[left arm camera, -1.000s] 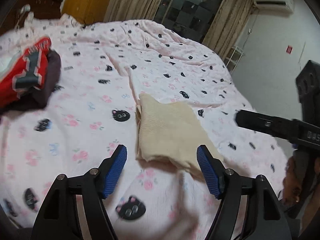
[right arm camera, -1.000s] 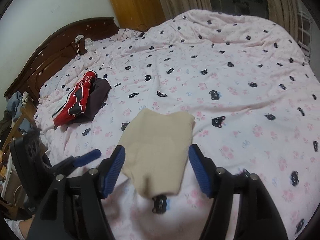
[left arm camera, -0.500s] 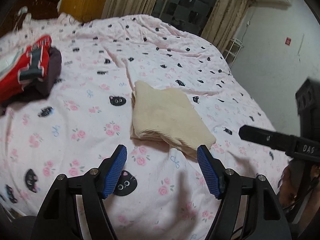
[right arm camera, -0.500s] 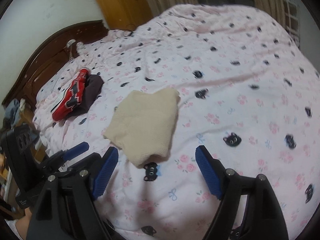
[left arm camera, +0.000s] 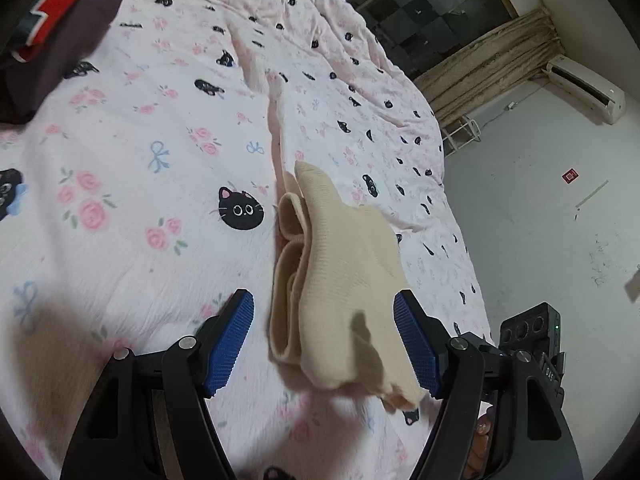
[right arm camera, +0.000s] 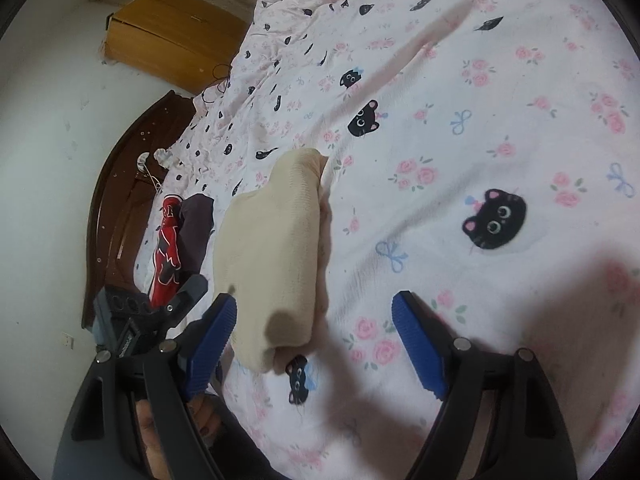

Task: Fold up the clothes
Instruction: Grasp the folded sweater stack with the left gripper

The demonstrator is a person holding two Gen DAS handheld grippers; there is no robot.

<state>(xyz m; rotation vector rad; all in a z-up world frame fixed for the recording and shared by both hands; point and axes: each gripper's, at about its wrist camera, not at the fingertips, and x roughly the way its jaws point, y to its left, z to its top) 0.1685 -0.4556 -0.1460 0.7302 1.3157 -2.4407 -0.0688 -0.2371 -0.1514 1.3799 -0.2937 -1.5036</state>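
Observation:
A folded cream knit garment lies on the pink cat-print bedspread. My left gripper is open, low over the bed, its blue pads either side of the garment's near end without touching it. In the right wrist view the same cream garment lies left of centre. My right gripper is open, with the garment's near corner just inside its left pad. The bedspread fills the right side.
A red jersey on a dark garment lies at the bed's far left, also visible as a pile near the wooden headboard. A wooden wardrobe, curtains and a white wall border the bed.
Both grippers have dropped lower and closer to the cream garment and tilted, so the bed now fills both views. Both stay open.

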